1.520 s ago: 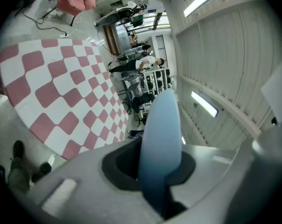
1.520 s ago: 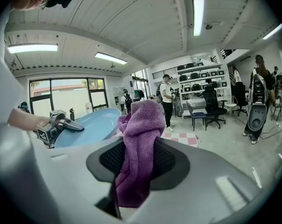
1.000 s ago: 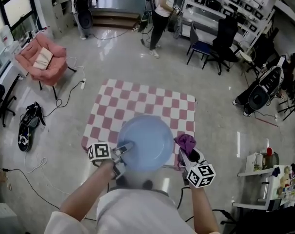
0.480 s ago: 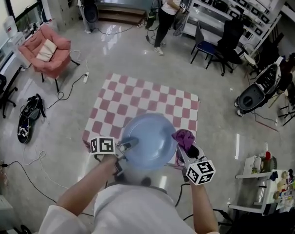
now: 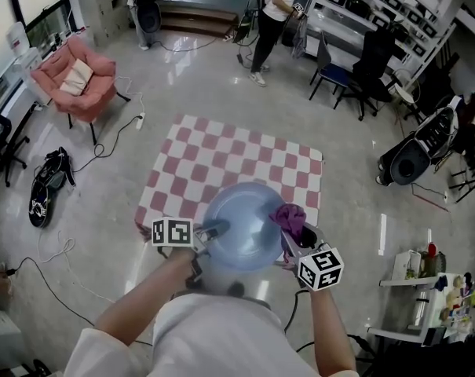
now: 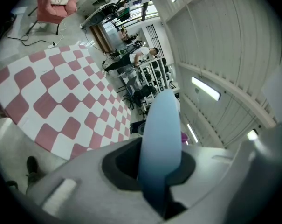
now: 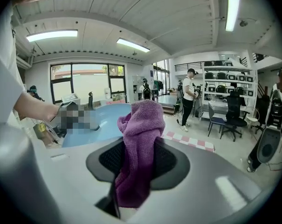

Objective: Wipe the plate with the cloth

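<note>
A light blue plate (image 5: 241, 225) is held up above the floor in front of me. My left gripper (image 5: 212, 230) is shut on its left rim; in the left gripper view the plate (image 6: 160, 139) stands edge-on between the jaws. My right gripper (image 5: 294, 234) is shut on a purple cloth (image 5: 290, 218), which rests against the plate's right edge. In the right gripper view the cloth (image 7: 140, 146) hangs from the jaws, with the plate (image 7: 101, 124) just behind it to the left.
A pink-and-white checked mat (image 5: 237, 167) lies on the grey floor under the plate. A pink armchair (image 5: 74, 75) stands far left, a black bag (image 5: 47, 185) near it. People, chairs and shelving (image 5: 363, 22) are at the back right.
The cloth has moved left, from beside the plate's right edge onto its right rim. The plate has stayed in the left gripper and shifted slightly right.
</note>
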The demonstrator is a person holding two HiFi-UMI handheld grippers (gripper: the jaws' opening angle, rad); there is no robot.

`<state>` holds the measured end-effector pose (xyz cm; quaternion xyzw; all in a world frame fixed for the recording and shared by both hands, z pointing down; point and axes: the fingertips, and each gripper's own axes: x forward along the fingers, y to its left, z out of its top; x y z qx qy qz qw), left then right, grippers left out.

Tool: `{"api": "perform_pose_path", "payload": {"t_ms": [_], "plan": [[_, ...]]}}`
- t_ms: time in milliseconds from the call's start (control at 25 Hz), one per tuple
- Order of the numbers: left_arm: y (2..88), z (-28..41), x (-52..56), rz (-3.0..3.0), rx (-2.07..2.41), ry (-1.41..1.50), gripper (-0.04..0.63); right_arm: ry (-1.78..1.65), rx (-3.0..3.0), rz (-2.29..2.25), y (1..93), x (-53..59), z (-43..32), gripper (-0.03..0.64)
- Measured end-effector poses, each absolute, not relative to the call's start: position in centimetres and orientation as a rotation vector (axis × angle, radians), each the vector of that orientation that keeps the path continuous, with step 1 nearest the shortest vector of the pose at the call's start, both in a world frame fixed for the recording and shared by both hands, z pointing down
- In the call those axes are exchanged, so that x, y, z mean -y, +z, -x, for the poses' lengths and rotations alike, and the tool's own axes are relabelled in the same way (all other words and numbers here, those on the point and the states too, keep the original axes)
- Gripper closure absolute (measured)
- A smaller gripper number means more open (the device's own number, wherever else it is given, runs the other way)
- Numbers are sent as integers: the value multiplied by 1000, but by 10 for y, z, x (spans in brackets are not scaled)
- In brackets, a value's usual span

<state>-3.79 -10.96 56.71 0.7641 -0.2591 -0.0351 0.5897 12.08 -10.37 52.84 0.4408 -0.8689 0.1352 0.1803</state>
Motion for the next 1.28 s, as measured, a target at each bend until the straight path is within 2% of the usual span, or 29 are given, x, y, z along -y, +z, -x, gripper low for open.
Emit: {"api": "perform_pose_path", "payload": {"t_ms": [560, 1280], "plan": [[571, 24, 103, -1837, 649, 20, 538, 173, 2207, -1011, 564, 102, -99, 474], [556, 22, 107, -1937, 685, -18, 540, 220, 2117, -1024, 578, 99, -111, 476]]}}
